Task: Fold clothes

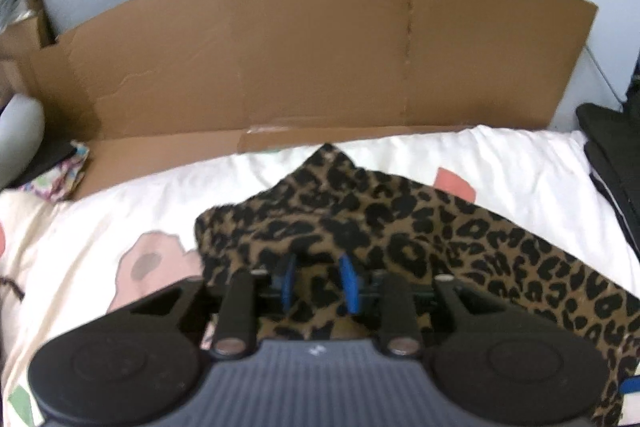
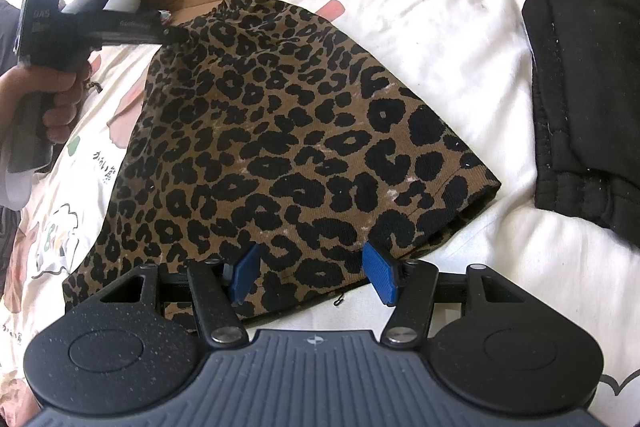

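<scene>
Leopard-print garment [image 2: 276, 147] spread on the bed [image 2: 460, 47]. Left gripper [image 1: 318, 281] fingers narrowly parted over a raised fold, grip unclear. Right gripper [image 2: 312, 275] fingers wide apart, holding nothing

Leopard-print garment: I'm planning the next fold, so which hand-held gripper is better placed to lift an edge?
Probably the right hand-held gripper: its open fingers straddle the leopard-print garment near hem. The left hand-held gripper is at the far corner, its grip unclear.
</scene>
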Action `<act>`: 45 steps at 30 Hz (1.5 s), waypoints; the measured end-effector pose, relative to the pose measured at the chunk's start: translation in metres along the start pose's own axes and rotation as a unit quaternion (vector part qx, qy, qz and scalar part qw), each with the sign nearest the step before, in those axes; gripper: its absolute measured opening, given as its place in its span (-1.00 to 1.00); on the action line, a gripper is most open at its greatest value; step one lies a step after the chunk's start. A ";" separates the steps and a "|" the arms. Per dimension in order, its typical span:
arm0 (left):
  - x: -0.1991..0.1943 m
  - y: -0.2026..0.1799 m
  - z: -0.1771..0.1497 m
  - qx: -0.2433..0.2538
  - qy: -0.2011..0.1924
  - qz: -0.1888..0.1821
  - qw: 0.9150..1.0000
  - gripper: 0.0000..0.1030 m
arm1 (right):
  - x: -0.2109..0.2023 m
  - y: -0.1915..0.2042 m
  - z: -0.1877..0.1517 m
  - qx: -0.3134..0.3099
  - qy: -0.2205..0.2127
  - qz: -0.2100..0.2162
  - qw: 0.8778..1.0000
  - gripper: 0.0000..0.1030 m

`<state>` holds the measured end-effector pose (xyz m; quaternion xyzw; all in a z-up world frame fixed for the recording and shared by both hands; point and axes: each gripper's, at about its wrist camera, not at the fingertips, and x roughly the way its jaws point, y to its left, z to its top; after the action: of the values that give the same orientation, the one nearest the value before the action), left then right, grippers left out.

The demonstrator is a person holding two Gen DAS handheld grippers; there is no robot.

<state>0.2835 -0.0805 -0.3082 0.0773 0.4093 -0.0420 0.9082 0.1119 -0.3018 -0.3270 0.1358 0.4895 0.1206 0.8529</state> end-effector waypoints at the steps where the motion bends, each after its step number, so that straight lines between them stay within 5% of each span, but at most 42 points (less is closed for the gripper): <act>1: 0.005 -0.001 0.002 -0.003 0.007 -0.001 1.000 -0.33 | 0.000 0.000 0.000 0.000 0.000 0.000 1.000 0.23; 16: 0.062 0.012 0.012 -0.082 0.077 -0.011 0.994 -0.34 | 0.000 -0.002 -0.010 0.007 -0.014 -0.001 1.000 0.23; 29: 0.004 -0.002 -0.009 0.031 0.078 -0.045 0.995 -0.34 | -0.001 -0.004 -0.008 0.015 -0.019 0.002 1.000 0.23; 38: 0.009 -0.013 -0.043 -0.010 0.094 -0.047 0.994 -0.33 | -0.001 -0.002 -0.009 0.018 -0.023 0.000 1.000 0.28; 45: -0.009 -0.040 -0.054 0.020 0.087 -0.065 0.994 -0.32 | 0.001 0.002 -0.009 0.017 -0.027 -0.001 0.999 0.42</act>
<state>0.2317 -0.1099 -0.3408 0.0717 0.4897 -0.1021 0.8629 0.1043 -0.2986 -0.3320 0.1534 0.4682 0.1077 0.8635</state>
